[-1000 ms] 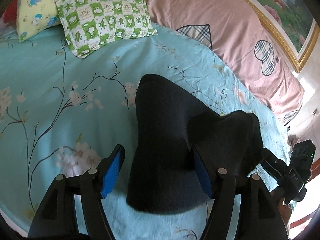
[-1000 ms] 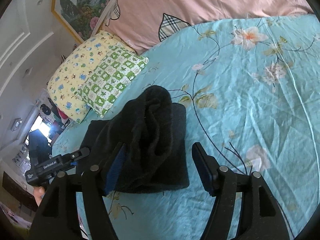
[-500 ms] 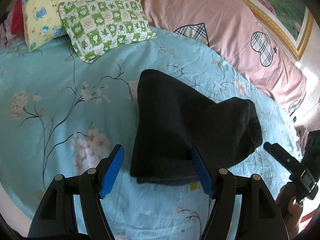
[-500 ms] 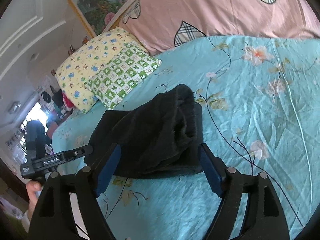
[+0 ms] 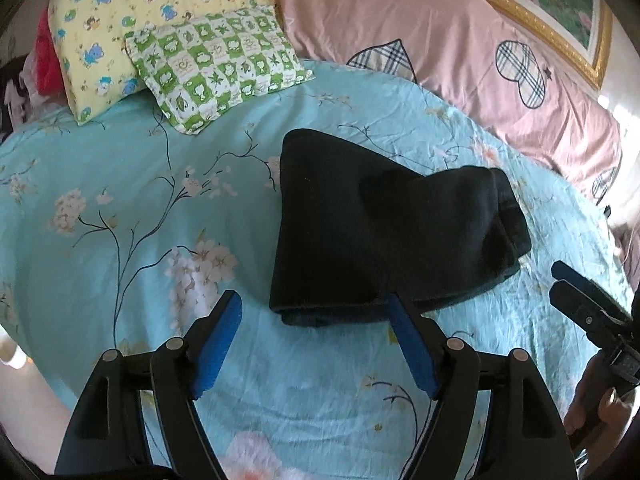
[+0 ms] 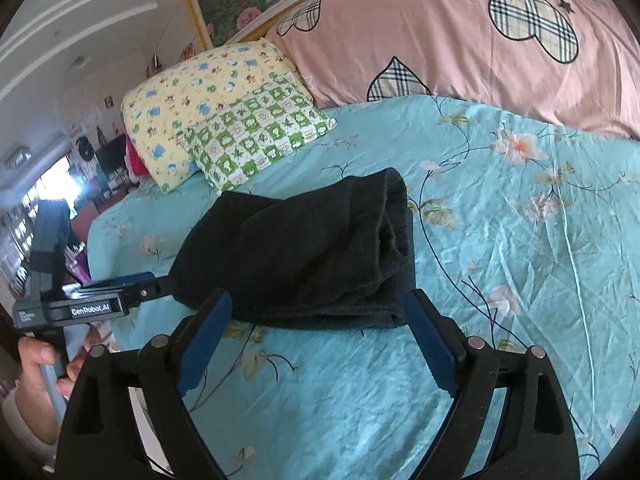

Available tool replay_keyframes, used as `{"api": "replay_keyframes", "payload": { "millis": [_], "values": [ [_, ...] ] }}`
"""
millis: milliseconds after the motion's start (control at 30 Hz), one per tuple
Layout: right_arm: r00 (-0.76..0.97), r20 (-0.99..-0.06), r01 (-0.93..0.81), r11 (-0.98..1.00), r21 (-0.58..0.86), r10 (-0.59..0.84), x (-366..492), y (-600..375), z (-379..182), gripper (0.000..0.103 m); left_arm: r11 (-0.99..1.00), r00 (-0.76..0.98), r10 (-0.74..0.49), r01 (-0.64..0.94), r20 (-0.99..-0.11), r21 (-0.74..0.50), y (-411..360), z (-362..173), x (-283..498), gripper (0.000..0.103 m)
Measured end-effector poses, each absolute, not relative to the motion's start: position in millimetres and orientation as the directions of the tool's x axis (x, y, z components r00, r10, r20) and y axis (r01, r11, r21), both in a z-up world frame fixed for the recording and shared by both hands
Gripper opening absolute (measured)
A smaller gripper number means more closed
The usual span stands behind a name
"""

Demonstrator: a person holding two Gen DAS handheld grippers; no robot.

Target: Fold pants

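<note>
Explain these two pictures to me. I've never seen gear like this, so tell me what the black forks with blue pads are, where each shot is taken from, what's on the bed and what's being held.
There is no robot here. A person holds a two-finger gripper in each hand, and each carries a fisheye camera looking along its fingers. One picture comes from the left gripper, the other from the right gripper. The blue strips are the finger pads. On the turquoise floral sheet lie folded black pants, with two patterned pillows and a pink quilt behind. Both grippers stand open, holding nothing.
</note>
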State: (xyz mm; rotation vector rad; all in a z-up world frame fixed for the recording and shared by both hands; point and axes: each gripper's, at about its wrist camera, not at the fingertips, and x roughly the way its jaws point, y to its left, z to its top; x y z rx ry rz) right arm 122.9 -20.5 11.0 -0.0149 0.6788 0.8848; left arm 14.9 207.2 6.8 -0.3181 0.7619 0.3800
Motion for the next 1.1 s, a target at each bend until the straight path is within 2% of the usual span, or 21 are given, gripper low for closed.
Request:
{"api": "replay_keyframes", "payload": {
  "millis": [200,400,1100],
  "values": [
    [0.458,-0.579,-0.720,0.664,0.204,0.674,115.6,-19.2,8.9,0.095,0.891,0.650,0.252,-0.444,-0.717,-0.089,199.3,7.3,11.4,0.078],
    [0.461,-0.570,-0.738,0.651,0.179,0.680,109.3,-18.7,9.1,0.097,0.894,0.640,0.276,-0.446,-0.717,-0.053,193.5,4.3,8.4,0.080],
    [0.452,-0.584,-0.751,0.640,0.158,0.675,104.2,-6.1,2.1,0.097,0.900,0.633,0.320,-0.436,-0.705,0.017,180.2,2.7,7.6,0.083]
  ]
}}
